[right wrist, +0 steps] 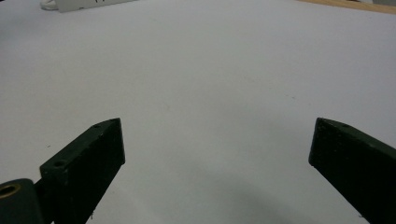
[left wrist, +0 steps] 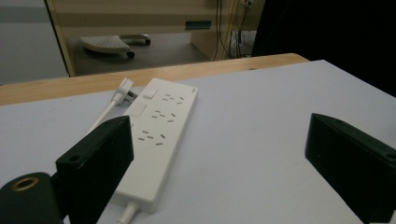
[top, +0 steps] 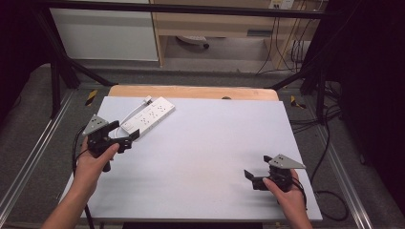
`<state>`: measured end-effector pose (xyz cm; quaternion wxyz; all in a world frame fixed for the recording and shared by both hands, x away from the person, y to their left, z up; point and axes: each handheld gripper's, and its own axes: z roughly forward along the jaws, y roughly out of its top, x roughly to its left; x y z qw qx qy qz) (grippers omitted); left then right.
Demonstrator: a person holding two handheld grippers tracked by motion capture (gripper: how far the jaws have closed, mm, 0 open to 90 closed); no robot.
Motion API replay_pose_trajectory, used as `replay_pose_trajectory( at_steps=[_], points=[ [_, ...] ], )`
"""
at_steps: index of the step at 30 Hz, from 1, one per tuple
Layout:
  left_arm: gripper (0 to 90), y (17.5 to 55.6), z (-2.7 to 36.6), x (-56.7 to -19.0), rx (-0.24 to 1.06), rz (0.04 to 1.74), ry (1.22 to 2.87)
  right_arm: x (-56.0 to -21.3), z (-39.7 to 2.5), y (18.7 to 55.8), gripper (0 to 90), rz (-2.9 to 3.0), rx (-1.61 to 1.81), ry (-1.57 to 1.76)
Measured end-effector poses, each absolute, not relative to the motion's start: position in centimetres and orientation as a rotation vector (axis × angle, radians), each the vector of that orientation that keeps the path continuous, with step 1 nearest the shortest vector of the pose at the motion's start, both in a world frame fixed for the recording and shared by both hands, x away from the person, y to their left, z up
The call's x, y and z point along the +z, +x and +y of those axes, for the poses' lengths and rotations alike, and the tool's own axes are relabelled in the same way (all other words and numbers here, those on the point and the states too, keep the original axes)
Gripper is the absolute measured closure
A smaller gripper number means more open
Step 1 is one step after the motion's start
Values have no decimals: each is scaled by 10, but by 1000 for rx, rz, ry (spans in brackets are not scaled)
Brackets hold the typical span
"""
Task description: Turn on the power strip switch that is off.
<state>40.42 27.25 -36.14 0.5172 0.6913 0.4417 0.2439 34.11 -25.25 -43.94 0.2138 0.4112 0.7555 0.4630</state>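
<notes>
Unlabelled white power strip [left wrist: 161, 135] near left hand-held gripper [left wrist: 219, 154]

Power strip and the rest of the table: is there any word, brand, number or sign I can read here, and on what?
None can be read.
Power strip: socket slots and a switch, no legible print; a tiny mark near its far corner is too blurred to read.
Left gripper and right gripper: no visible lettering.
Table: blank.

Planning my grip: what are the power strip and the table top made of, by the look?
Power strip: likely hard white plastic, smooth with a slight sheen and moulded socket slots. Table top: a matt pale grey sheet, possibly laminate or board, over a wooden edge with light grain.
</notes>
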Motion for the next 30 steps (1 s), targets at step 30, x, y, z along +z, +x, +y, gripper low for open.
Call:
replay_pose_trajectory(
  at_steps=[30],
  points=[
    [94,445,259,-360,653,1103,1674,-438,-253,340,36,2095,1297,1137]
  ],
)
